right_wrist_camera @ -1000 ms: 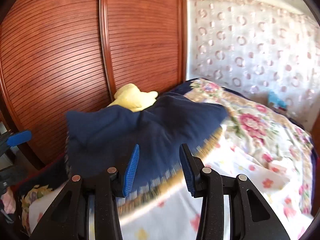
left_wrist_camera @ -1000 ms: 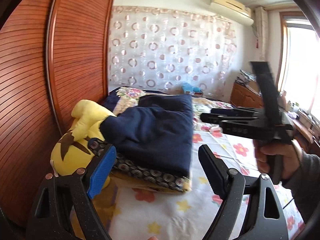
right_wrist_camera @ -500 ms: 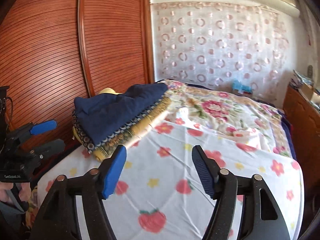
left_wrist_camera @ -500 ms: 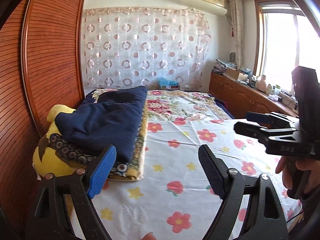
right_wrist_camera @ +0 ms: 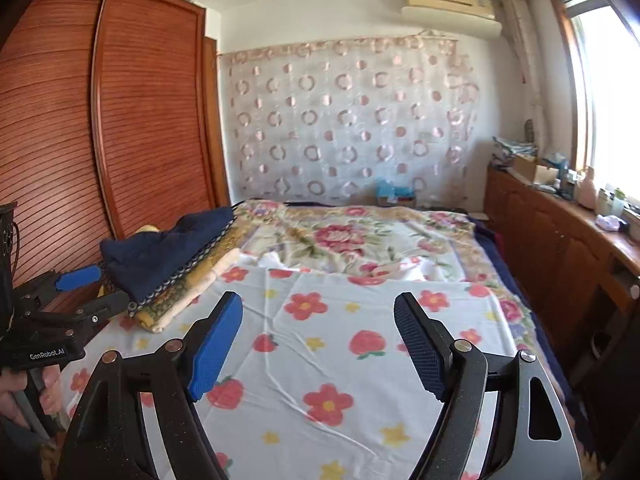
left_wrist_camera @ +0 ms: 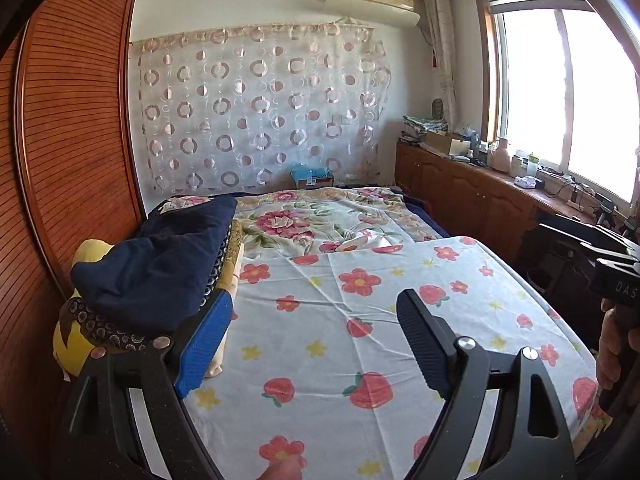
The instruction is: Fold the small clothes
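A stack of folded clothes lies at the bed's left edge, with a navy garment [left_wrist_camera: 160, 268] [right_wrist_camera: 160, 252] on top and ring-patterned, yellow and cream layers [right_wrist_camera: 188, 284] beneath. My left gripper [left_wrist_camera: 316, 340] stands open over the flowered sheet [left_wrist_camera: 360, 292], just right of the stack, with nothing between its fingers. My right gripper [right_wrist_camera: 318, 340] hovers over the same sheet [right_wrist_camera: 320, 312]; its jaws are opening and nothing is between them. In the right wrist view the left gripper [right_wrist_camera: 96, 290] shows beside the stack. The right gripper's body [left_wrist_camera: 600, 264] shows at the far right of the left wrist view.
A yellow plush toy [left_wrist_camera: 92, 248] is wedged between the stack and the slatted wooden wardrobe [left_wrist_camera: 72, 140]. A rose-patterned blanket [left_wrist_camera: 312, 216] covers the far half of the bed. A low wooden cabinet [right_wrist_camera: 560, 248] with clutter runs under the window on the right.
Both views have swung right, away from the folded stack and onto the sheet. The right gripper's jaws have spread wider. The stack now sits at the left of both views.
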`<state>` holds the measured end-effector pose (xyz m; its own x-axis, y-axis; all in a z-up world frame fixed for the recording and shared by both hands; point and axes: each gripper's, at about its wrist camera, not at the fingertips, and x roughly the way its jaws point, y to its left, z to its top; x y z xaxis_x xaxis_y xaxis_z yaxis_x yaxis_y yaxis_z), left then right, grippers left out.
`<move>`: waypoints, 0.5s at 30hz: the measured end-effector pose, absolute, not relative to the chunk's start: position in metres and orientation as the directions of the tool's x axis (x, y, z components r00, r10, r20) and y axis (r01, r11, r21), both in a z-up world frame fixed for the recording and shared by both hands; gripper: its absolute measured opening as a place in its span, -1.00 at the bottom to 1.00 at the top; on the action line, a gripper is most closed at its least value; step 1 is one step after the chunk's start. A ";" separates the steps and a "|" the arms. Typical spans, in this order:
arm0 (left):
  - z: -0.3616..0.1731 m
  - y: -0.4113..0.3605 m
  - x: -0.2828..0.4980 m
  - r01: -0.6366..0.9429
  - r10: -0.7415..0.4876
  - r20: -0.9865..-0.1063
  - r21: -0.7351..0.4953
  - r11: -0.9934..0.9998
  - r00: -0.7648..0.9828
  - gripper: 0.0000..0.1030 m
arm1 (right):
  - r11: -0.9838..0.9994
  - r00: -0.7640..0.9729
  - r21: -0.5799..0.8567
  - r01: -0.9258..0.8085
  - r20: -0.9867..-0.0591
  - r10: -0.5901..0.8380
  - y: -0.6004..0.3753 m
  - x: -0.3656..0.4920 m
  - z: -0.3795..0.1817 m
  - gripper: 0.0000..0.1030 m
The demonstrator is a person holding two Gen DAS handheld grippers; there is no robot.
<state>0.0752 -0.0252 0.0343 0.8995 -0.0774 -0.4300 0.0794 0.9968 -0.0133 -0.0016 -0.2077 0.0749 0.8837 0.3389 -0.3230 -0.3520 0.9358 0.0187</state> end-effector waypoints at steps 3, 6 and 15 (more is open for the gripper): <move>0.044 -0.033 0.074 0.090 -0.087 -0.416 -0.012 0.996 0.905 0.65 | 0.942 0.897 0.025 -0.334 -0.300 0.325 -0.207 -0.019 0.079 0.55; 0.051 -0.037 0.073 0.094 -0.093 -0.406 -0.017 0.995 0.909 0.64 | 0.947 0.906 0.029 -0.321 -0.281 0.315 -0.200 -0.028 0.077 0.55; 0.053 -0.035 0.071 0.075 -0.081 -0.398 -0.030 0.997 0.914 0.65 | 0.953 0.913 0.037 -0.302 -0.276 0.300 -0.183 -0.033 0.054 0.55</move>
<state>0.0715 -0.0352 0.0529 0.9138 -0.0810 -0.3980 0.0752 0.9967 -0.0301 -0.0326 -0.1826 0.0536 0.9132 0.3002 -0.2757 -0.3020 0.9526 0.0366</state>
